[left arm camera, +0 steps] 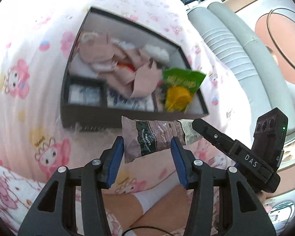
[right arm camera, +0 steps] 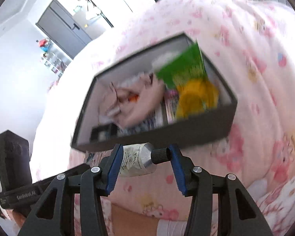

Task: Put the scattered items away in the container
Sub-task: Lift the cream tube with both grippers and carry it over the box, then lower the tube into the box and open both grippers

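While the left gripper [left arm camera: 147, 144] clasps a snack packet [left arm camera: 147, 139], the right gripper [right arm camera: 144, 153] grips a tube [right arm camera: 136, 160], both poised near the box [left arm camera: 92, 116] for dropping in.

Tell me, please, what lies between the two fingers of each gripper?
Left wrist view: a brown snack packet sits between the left gripper fingers. Right wrist view: a silver tube with a black cap spans the right gripper.

You are working in a home bedroom. A bed [left arm camera: 25, 102] with a pink cartoon-print quilt [right arm camera: 251, 102] fills both views, a padded grey headboard [left arm camera: 232, 45] runs along one side, and a dark door [right arm camera: 63, 27] with a small cluttered shelf [right arm camera: 51, 59] stands in the white wall behind.
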`<state>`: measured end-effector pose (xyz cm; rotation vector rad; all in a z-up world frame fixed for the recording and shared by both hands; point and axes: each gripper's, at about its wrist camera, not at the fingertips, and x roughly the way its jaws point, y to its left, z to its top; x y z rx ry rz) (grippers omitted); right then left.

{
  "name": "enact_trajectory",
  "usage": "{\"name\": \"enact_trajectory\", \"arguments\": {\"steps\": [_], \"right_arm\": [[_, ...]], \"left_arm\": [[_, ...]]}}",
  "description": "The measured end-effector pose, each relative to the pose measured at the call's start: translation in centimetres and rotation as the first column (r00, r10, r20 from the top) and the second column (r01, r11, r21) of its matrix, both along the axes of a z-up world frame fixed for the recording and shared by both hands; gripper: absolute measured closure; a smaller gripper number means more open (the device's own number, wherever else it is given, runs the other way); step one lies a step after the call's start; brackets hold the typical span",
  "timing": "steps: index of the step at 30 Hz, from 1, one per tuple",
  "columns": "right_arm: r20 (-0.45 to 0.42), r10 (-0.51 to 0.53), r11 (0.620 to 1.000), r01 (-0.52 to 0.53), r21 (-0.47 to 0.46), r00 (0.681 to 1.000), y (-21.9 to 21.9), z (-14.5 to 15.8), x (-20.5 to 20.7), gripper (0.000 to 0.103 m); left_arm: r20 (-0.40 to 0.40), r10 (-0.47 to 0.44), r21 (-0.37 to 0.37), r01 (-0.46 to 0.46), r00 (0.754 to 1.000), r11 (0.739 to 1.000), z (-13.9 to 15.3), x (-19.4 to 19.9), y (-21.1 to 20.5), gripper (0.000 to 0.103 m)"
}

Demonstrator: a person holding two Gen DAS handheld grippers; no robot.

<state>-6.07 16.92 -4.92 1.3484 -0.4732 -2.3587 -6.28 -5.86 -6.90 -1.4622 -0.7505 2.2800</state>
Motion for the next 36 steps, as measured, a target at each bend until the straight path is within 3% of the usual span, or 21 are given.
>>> {"name": "enact_trajectory", "arguments": {"steps": [5,7,17,23,29,33,36], "right_arm": [[-0.023,0.039,0.999,-0.039,0.013,0.999,-2.9,0.0,-3.5,0.058],[-0.006,0.047,0.999,-0.047,-0.015,0.999,-4.9,-2.4,-7.1,0.058],[0.066,0.097,0.994,-0.100,0.041,0.993,-9.2,-6.6,-14.8,0.059],[0.129,0.076,0.996,-0.082,0.037,0.989,-6.4,-8.7,-13.9,0.058],[0.106,0.077,0.985,-0.091,0.144,0.991,-6.8,-9.1,-13.0,0.058],[0.039,0.045,0.990,-0.050,0.132,0.998,-6.0,-8.1,-12.0,0.059],[-0.046,0.035,0.983,-0.027,0.181,0.998,-5.1,-6.4,-10.2,0.059]], "left_arm": [[-0.020,0.020,0.000,-0.020,1.000,1.000,1.2,-3.7,-0.4,0.054],[-0.027,0.035,-0.007,-0.035,0.999,0.999,1.4,-5.1,-0.9,0.054],[0.113,0.014,-0.098,-0.003,0.994,0.995,-2.0,-10.5,-0.5,0.054],[0.183,-0.020,-0.149,0.047,0.983,0.988,-3.7,-10.8,1.2,0.050],[0.197,-0.018,-0.194,0.057,0.980,0.979,-4.9,-10.7,2.3,0.051],[0.096,0.031,-0.238,-0.007,0.995,0.971,-3.0,-9.7,1.8,0.051],[0.054,-0.002,-0.212,0.014,0.999,0.977,-1.9,-9.1,1.9,0.052]]}}
